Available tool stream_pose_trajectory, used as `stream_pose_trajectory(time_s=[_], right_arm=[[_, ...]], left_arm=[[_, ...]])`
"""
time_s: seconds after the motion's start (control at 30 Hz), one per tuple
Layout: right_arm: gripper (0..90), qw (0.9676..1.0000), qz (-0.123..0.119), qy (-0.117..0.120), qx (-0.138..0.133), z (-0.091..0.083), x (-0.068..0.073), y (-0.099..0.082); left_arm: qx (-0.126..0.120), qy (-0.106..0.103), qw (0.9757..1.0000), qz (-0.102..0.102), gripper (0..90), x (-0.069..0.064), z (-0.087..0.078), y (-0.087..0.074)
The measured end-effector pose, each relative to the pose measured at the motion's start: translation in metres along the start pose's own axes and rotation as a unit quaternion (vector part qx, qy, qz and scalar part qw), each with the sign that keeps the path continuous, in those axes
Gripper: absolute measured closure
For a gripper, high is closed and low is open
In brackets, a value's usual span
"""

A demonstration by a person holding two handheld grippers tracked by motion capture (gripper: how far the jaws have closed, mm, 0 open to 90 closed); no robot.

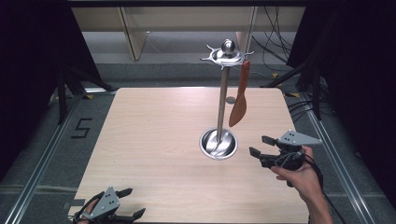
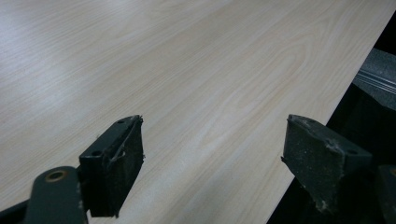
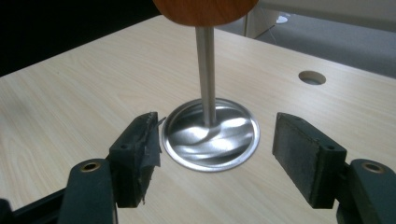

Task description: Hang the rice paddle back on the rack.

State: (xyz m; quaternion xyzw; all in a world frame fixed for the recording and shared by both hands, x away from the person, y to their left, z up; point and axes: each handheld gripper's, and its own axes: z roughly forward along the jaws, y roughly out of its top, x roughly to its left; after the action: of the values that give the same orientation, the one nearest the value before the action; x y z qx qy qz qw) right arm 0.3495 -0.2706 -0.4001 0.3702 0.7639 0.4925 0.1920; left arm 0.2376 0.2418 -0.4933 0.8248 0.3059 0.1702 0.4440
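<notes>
A steel utensil stand (image 1: 223, 93) rises from a round dish base (image 1: 218, 144) near the middle of the wooden table (image 1: 154, 140). From one of its top hooks hangs a brown wooden spatula (image 1: 240, 95), blade down. My right gripper (image 1: 259, 144) is held just right of the base, open, jaws pointing at it. In the right gripper view the base (image 3: 210, 135) lies between and beyond the empty jaws, and the spatula's tip (image 3: 205, 10) hangs above. My left gripper (image 1: 130, 203) rests open at the table's near left edge, nothing between its pads (image 2: 116, 163).
A round cable hole (image 1: 230, 100) sits in the table behind the stand, also visible as the hole (image 3: 312, 77) in the right gripper view. Black curtains, metal floor rails and cables surround the table. The table edge (image 2: 322, 126) runs just by the left gripper's right jaw.
</notes>
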Motion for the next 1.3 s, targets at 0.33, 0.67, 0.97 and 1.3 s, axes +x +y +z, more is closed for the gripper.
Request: stream_pose_trajectory(time_s=[0.33, 0.67, 0.97, 1.3], right_arm=[[32.2, 0.9997, -0.001, 0.000, 0.023, 0.000, 0.000, -0.010], [31.7, 0.9995, -0.008, -0.001, 0.030, 0.006, 0.004, -0.017], [30.7, 0.9990, 0.001, 0.005, 0.045, 0.009, 0.010, -0.025], [30.0, 0.9987, -0.010, 0.005, 0.049, 0.009, 0.010, -0.034]], left_arm=[[-0.006, -0.008, 0.9999, 0.012, 19.7, 0.000, 0.000, 0.001], [0.002, -0.009, 1.0000, -0.002, 19.7, -0.001, -0.002, -0.001], [-0.006, -0.005, 1.0000, -0.001, 19.7, -0.001, -0.001, -0.001], [-0.006, -0.007, 0.9999, 0.010, 19.6, 0.000, 0.000, -0.001]])
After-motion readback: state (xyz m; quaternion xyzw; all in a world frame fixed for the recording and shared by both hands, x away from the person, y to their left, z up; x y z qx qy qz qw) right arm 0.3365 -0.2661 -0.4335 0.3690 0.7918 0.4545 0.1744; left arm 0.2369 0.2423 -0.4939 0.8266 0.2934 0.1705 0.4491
